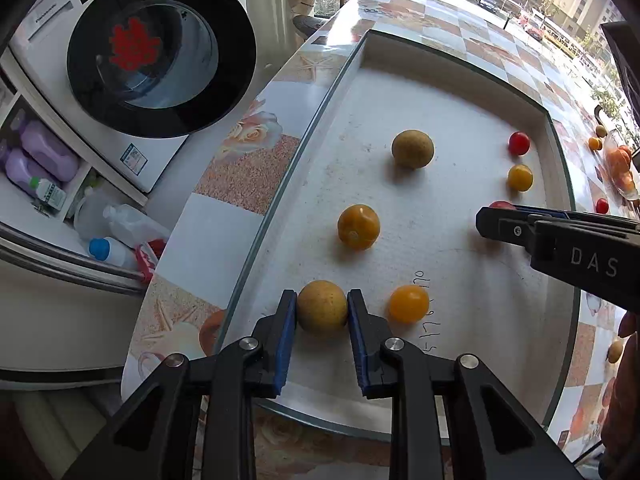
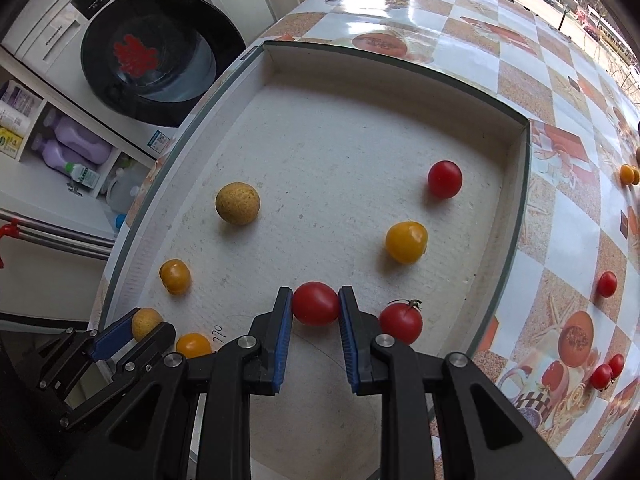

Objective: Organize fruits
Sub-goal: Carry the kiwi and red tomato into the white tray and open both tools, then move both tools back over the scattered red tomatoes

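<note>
Left gripper clamped on tan round fruit, possibly a longan, near white tray's left front corner. Right gripper clamped on red cherry tomato, front centre of tray, stemmed tomato just beside on right. Both fruits dead ahead between pads, low over tray floor, contact unclear. Near-spherical, no clear long axis. Each claw nearest own fruit.

We see a table covered in a glossy checkered cloth printed with flowers and shells. Directly on it sits a shallow white tray. Beside the tray, loose on the cloth, lie small red tomatoes and an orange fruit; a glass dish of fruit stands further off.
</note>
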The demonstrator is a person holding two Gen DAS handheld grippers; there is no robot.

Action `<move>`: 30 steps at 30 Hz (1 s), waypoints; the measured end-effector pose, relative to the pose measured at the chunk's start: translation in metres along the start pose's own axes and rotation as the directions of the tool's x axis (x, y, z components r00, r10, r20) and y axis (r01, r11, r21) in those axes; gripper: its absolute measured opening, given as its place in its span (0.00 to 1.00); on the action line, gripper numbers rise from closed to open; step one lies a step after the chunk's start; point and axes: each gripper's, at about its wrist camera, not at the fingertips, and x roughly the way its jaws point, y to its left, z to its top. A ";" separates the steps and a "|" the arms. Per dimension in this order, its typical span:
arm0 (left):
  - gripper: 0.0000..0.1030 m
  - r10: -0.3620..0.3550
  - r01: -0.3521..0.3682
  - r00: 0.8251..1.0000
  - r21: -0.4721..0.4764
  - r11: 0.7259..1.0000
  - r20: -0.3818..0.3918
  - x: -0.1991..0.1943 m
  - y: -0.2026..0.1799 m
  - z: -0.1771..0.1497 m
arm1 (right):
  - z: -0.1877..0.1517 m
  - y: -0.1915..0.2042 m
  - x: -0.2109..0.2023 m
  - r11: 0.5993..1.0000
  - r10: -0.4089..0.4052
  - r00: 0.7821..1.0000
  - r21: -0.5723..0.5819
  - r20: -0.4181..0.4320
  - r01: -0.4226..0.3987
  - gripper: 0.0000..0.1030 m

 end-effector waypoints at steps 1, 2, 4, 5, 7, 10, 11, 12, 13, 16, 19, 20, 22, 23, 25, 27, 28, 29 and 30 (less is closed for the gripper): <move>0.27 0.003 -0.003 1.000 0.002 1.000 -0.002 0.000 -0.001 0.000 | 0.000 0.000 0.000 1.000 0.004 1.000 0.001 -0.002 -0.004 0.25; 0.27 0.007 -0.007 1.000 0.007 1.000 -0.004 0.000 -0.002 0.001 | 0.000 -0.001 0.000 1.000 0.009 1.000 0.003 -0.004 -0.009 0.25; 0.27 0.016 -0.016 1.000 0.024 1.000 -0.007 0.000 -0.004 0.001 | 0.001 -0.003 0.000 1.000 0.023 1.000 0.011 -0.006 -0.023 0.26; 0.28 0.022 -0.022 1.000 0.031 0.999 -0.008 0.000 -0.004 0.002 | 0.001 -0.004 0.000 0.999 0.028 1.000 0.016 -0.008 -0.028 0.27; 0.56 0.037 -0.037 0.999 0.038 0.999 -0.007 -0.001 -0.005 0.002 | 0.001 -0.006 -0.003 0.999 0.032 0.999 0.023 -0.004 -0.032 0.37; 0.64 0.036 -0.037 0.999 0.047 0.998 0.020 -0.006 -0.007 0.001 | 0.000 -0.008 -0.011 0.999 0.045 0.999 0.026 0.018 -0.045 0.48; 0.64 0.038 -0.039 0.999 0.058 0.998 0.018 -0.006 -0.008 0.001 | -0.001 -0.008 -0.014 0.998 0.051 0.998 0.027 0.024 -0.051 0.49; 0.64 0.041 -0.042 0.999 0.065 0.997 0.012 -0.005 -0.010 0.000 | -0.001 -0.008 -0.017 0.998 0.059 0.998 0.029 0.030 -0.059 0.52; 0.64 0.045 -0.045 0.999 0.069 0.997 0.007 -0.005 -0.011 0.000 | -0.002 -0.009 -0.021 0.997 0.068 0.997 0.033 0.036 -0.069 0.58; 0.64 0.043 -0.043 0.999 0.082 0.996 0.003 -0.007 -0.013 -0.001 | -0.004 -0.014 -0.036 0.995 0.087 0.994 0.052 0.070 -0.091 0.78; 0.64 0.043 -0.044 0.999 0.091 0.995 0.011 -0.013 -0.018 0.000 | -0.009 -0.025 -0.051 0.992 0.092 0.991 0.082 0.101 -0.100 0.79; 0.64 0.043 -0.044 0.999 0.097 0.994 0.016 -0.015 -0.020 0.001 | -0.012 -0.030 -0.056 0.990 0.088 0.990 0.097 0.109 -0.099 0.79; 0.64 0.039 -0.042 0.999 0.114 0.993 0.023 -0.018 -0.027 0.003 | -0.018 -0.043 -0.064 0.987 0.079 0.989 0.129 0.123 -0.095 0.79; 0.64 0.037 -0.040 0.999 0.124 0.991 0.027 -0.020 -0.031 0.004 | -0.022 -0.051 -0.069 0.985 0.069 0.989 0.149 0.128 -0.088 0.79; 0.64 0.027 -0.032 0.999 0.146 0.989 0.036 -0.023 -0.042 0.006 | -0.031 -0.068 -0.077 0.979 0.048 0.990 0.188 0.133 -0.073 0.79; 0.64 0.013 -0.021 0.999 0.169 0.985 0.046 -0.027 -0.053 0.009 | -0.041 -0.085 -0.083 0.972 0.023 0.991 0.229 0.133 -0.053 0.79; 0.64 0.005 -0.014 0.999 0.181 0.983 0.053 -0.030 -0.061 0.011 | -0.047 -0.095 -0.086 0.967 0.009 0.991 0.250 0.131 -0.041 0.79; 0.64 -0.004 -0.007 0.998 0.193 0.981 0.058 -0.033 -0.067 0.013 | -0.054 -0.104 -0.089 0.963 -0.005 0.992 0.270 0.127 -0.030 0.79; 0.64 -0.016 0.003 0.998 0.205 0.979 0.062 -0.035 -0.075 0.015 | -0.060 -0.114 -0.092 0.957 -0.022 0.992 0.290 0.124 -0.015 0.79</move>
